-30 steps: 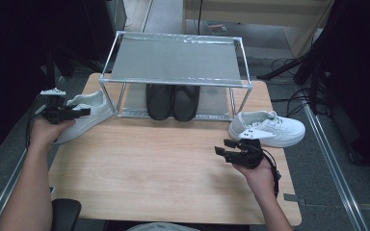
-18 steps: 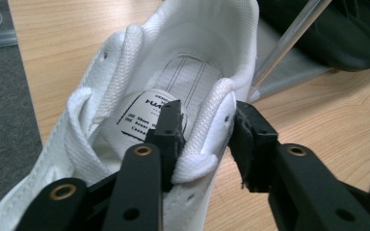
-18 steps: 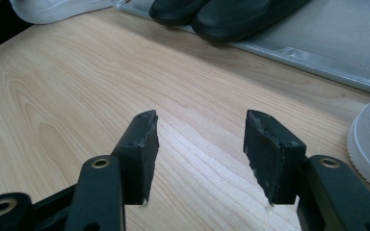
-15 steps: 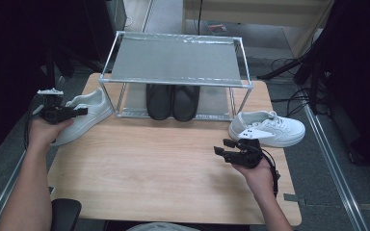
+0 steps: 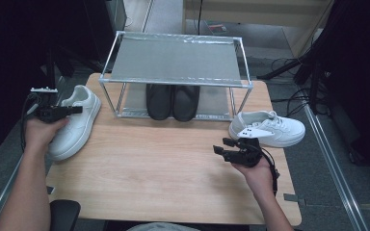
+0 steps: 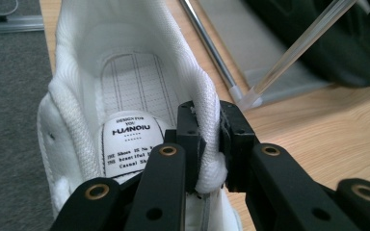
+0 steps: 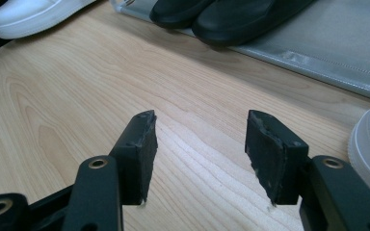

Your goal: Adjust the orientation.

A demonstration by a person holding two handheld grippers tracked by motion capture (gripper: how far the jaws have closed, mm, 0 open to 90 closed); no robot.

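We see the left gripper (image 5: 74, 109) at the far left of the worktop (image 5: 164, 163), its fingers (image 6: 189, 139) having just been closing on the padded collar of a white sneaker (image 5: 74, 122); in the left gripper view the collar is pinched between the two black pads, one inside the shoe and one outside. That sneaker lies along the left edge of the worktop, just beside the leg of a metal shoe rack (image 5: 173, 62) that stands at the far side. Under the rack's upper shelf sits a pair of black shoes (image 5: 172, 101), side by side on the lower shelf. On the right, the right gripper (image 5: 221, 146) is held low over the bare wood at the near right, its fingers (image 7: 137, 144) apart with nothing between them. A second white sneaker (image 5: 274, 127) rests just beyond it, near the right leg of the rack; whether the gripper's body touches it we cannot quite tell from above.
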